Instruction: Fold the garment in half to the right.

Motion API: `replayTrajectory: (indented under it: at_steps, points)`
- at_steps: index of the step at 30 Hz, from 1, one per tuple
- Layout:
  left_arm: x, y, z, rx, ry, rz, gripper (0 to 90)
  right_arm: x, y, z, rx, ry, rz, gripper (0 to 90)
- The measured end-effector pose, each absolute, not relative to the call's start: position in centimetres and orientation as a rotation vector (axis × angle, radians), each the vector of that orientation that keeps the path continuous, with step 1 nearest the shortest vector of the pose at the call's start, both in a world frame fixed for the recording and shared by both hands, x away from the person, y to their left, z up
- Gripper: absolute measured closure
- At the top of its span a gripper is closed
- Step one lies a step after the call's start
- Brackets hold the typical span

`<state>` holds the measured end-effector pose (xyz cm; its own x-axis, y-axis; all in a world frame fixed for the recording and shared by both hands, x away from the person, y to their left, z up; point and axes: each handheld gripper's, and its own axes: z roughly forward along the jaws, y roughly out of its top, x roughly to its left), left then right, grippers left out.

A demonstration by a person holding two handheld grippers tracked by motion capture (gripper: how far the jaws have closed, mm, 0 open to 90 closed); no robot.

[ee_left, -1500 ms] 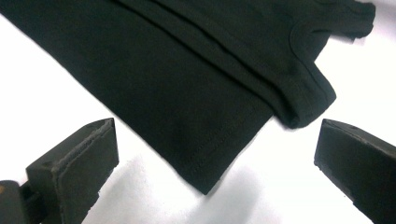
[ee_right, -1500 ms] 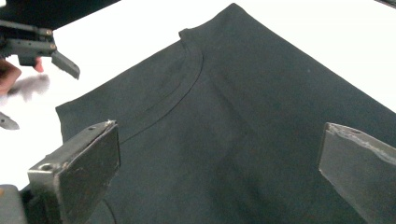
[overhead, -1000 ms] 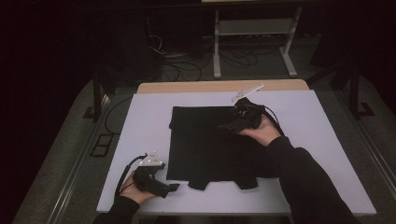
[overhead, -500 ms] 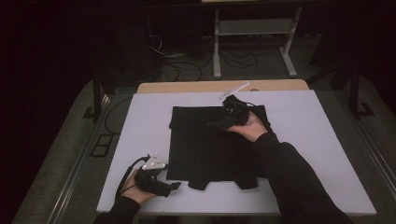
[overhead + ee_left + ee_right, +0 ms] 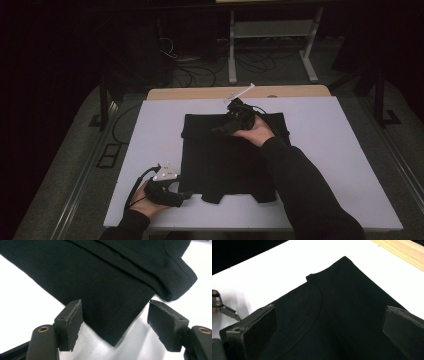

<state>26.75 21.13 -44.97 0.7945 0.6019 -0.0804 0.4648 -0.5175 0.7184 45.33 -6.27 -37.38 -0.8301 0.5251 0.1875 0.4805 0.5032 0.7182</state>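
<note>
From the high view, a black shirt (image 5: 227,152) lies spread on the white counter (image 5: 340,150), partly folded, its near edge towards the person. The left hand-held gripper (image 5: 186,197) sits at the shirt's near left corner, low on the counter. The right hand-held gripper (image 5: 222,129) is over the far part of the shirt, near its upper left. The step in hand looks like taking hold of two points for the next fold, so each grip should land on cloth and not on bare counter.

In the left gripper view, the jaws of the left hand-held gripper (image 5: 115,322) have just been closing and now stand part open, with the pointed corner of the shirt (image 5: 107,297) between them; the pads (image 5: 75,322) do not yet press on it. A good grip would catch the hemmed corner well inside the stitching, since the very tip could slip out. The thicker folded edge at upper right should probably be left out of the bite.

In the right gripper view, the right hand-held gripper (image 5: 328,332) is wide open above the shirt (image 5: 352,315), holding nothing, with the collar seam (image 5: 315,293) curving just ahead. It would do well to come down near the shirt's far edge by that seam and pinch all the layers together, so the fold lifts evenly with the left side.
</note>
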Motion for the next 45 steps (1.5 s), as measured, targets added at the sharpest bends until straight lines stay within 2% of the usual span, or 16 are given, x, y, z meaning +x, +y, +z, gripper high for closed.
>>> replayTrajectory:
  at_steps: [10,22,33,45]
  points:
    - [26.9,21.1,-44.8,2.233,0.769,0.272,46.0,46.6,-5.0,-38.1,0.917,2.680,1.230,0.0]
    - [27.3,20.9,-44.7,2.227,0.756,0.212,65.9,48.1,-3.4,-38.5,0.924,2.688,1.206,0.0]
    - [27.8,21.0,-44.5,2.201,0.789,0.163,80.6,49.7,-0.9,-38.7,0.897,2.714,1.185,0.0]
    - [28.0,21.1,-44.0,2.182,0.780,0.148,83.7,51.9,2.3,-39.5,0.899,2.721,1.190,0.0]
